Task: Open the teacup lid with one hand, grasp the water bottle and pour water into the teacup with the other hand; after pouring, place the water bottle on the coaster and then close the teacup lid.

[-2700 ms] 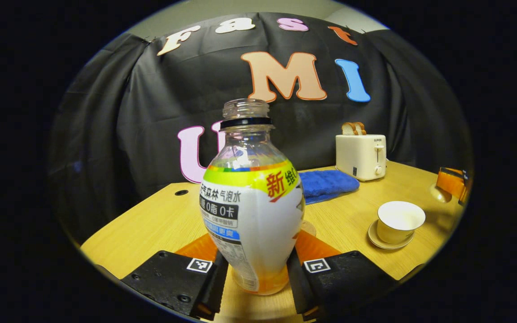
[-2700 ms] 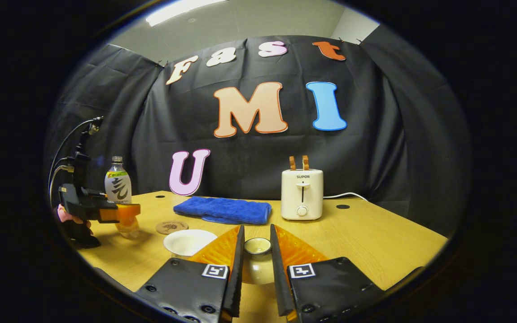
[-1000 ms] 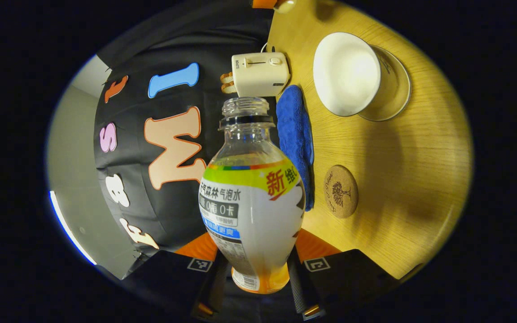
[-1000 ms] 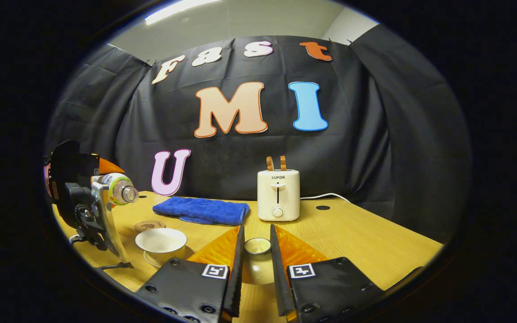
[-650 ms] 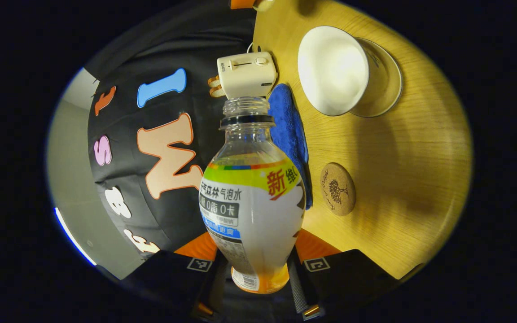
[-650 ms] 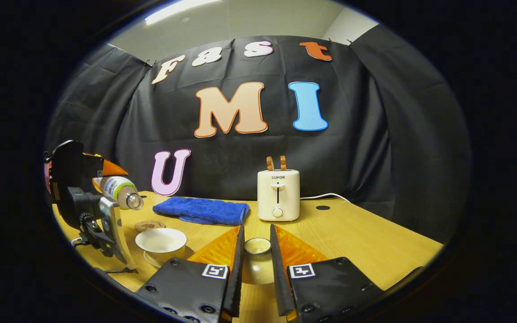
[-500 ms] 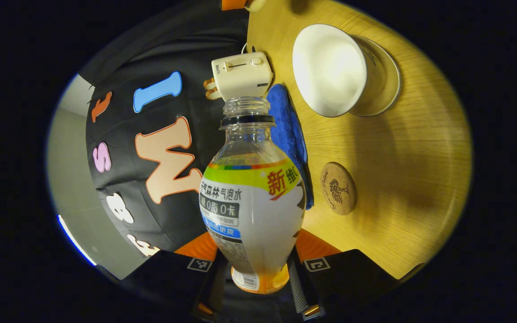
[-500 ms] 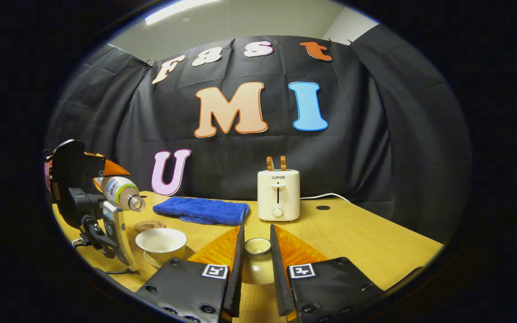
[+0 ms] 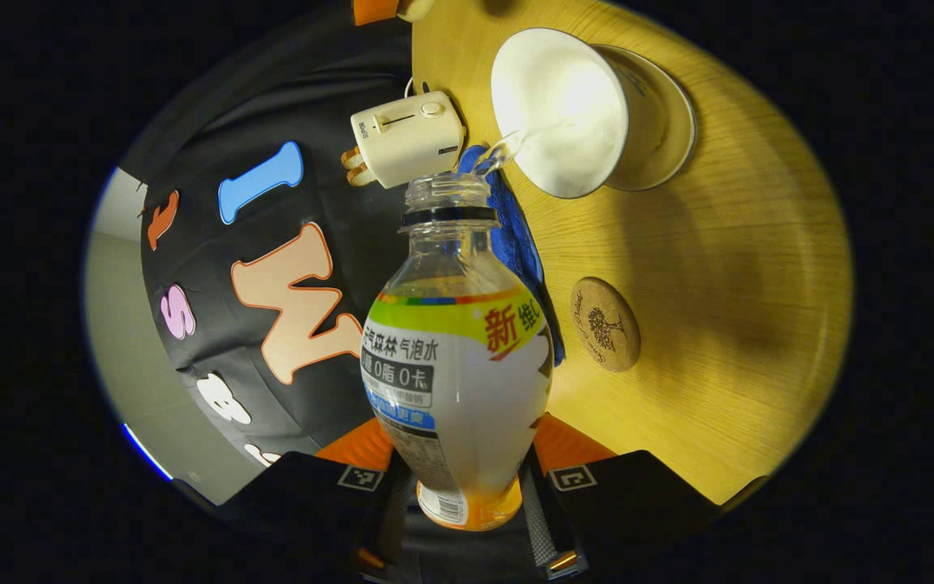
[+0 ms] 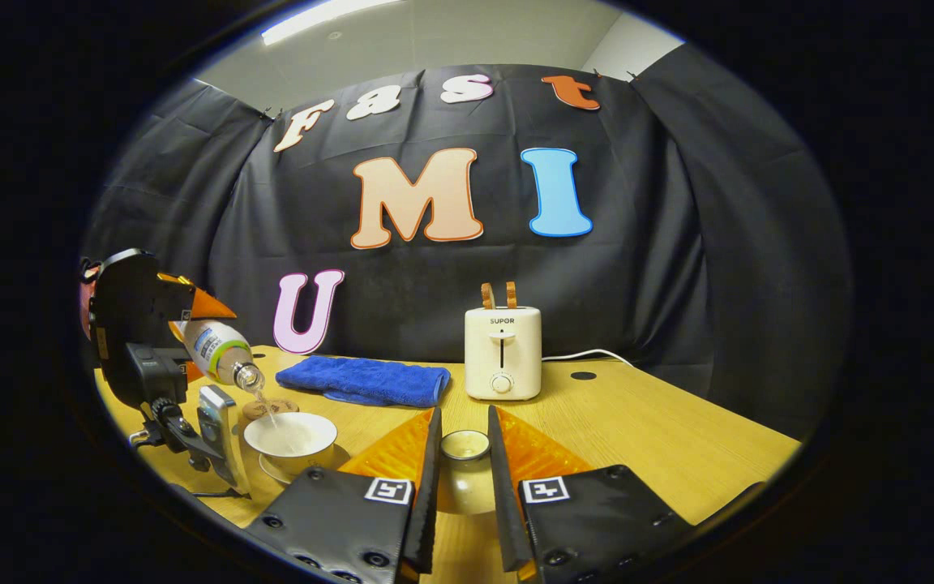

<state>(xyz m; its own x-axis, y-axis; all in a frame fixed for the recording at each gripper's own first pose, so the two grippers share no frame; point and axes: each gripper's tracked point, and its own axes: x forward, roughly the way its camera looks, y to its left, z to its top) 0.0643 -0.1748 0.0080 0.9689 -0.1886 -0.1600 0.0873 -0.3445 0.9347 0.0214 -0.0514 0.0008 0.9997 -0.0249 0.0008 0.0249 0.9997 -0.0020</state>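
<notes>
In the left gripper view, the water bottle is held at the centre of the frame, its lower body clamped from both sides by the two fingers of the left gripper at the bottom edge, so that gripper is closed on the bottle. The bottle's uncapped mouth is pointed at the upper middle of the frame, and a thin stream of water is seen running from it into the white teacup, which is set on a saucer at the upper right. The round cork coaster is seen bare on the wooden table, right of centre, just beside the blue towel. A cream toaster is placed at the upper middle. In the right gripper view, the teacup lid is pinched between the fingers of the right gripper at the bottom centre, the two fingers being drawn close against its sides. At the lower left of that view, the bottle is tilted mouth-down above the open cup, with the coaster just behind the cup and well apart from the lid.
</notes>
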